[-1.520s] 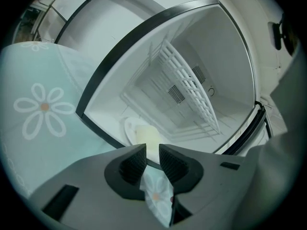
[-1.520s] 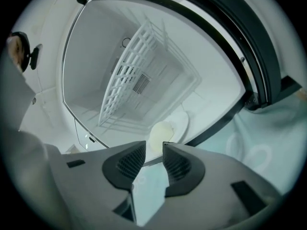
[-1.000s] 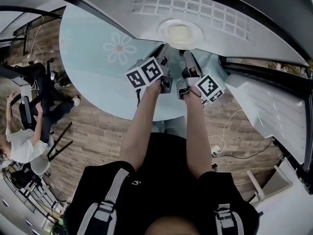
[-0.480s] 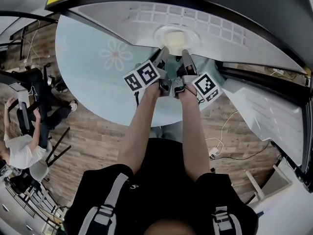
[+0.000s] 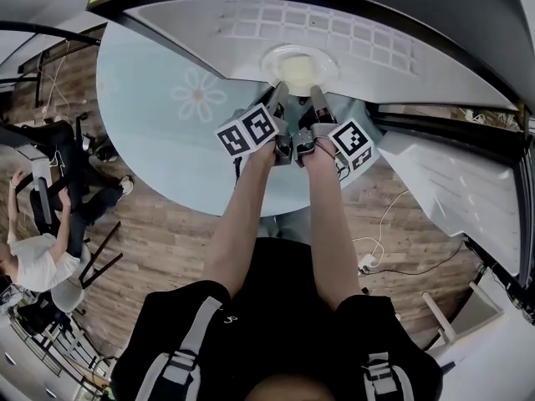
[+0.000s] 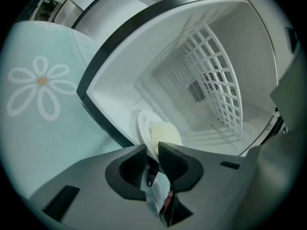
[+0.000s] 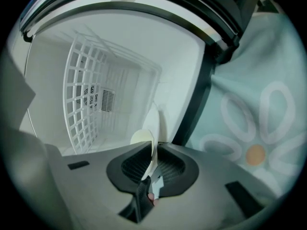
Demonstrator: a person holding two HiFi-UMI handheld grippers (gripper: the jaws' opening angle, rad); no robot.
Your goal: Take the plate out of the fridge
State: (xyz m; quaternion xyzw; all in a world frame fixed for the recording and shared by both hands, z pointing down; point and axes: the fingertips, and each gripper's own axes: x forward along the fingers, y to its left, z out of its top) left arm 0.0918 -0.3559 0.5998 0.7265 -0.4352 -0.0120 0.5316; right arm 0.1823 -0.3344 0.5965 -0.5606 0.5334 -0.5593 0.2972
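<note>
A white plate (image 5: pixel 301 59) carrying a pale yellow block (image 5: pixel 303 55) lies on the floor of the open white fridge (image 5: pixel 251 15), at its front lip. Both grippers reach side by side to the plate's near rim. My left gripper (image 5: pixel 278 90) has the plate (image 6: pixel 144 126) rim between its jaws, which are closing with a small gap still showing beside the rim (image 6: pixel 152 153). My right gripper (image 5: pixel 318 93) is closing too; in its own view the pads (image 7: pixel 165 169) sit against the thin edge of the plate (image 7: pixel 153 123).
A white wire rack (image 6: pixel 216 80) lines the fridge's inside. The fridge stands on a pale blue cloth with a flower print (image 5: pixel 196 94). The open fridge door (image 5: pixel 456 182) hangs to the right. A seated person (image 5: pixel 33 249) and chairs are at the far left on the wood floor.
Both grippers have moved forward to the plate's near rim and drawn closer together. The right jaws have narrowed onto the rim; the left jaws have narrowed slightly.
</note>
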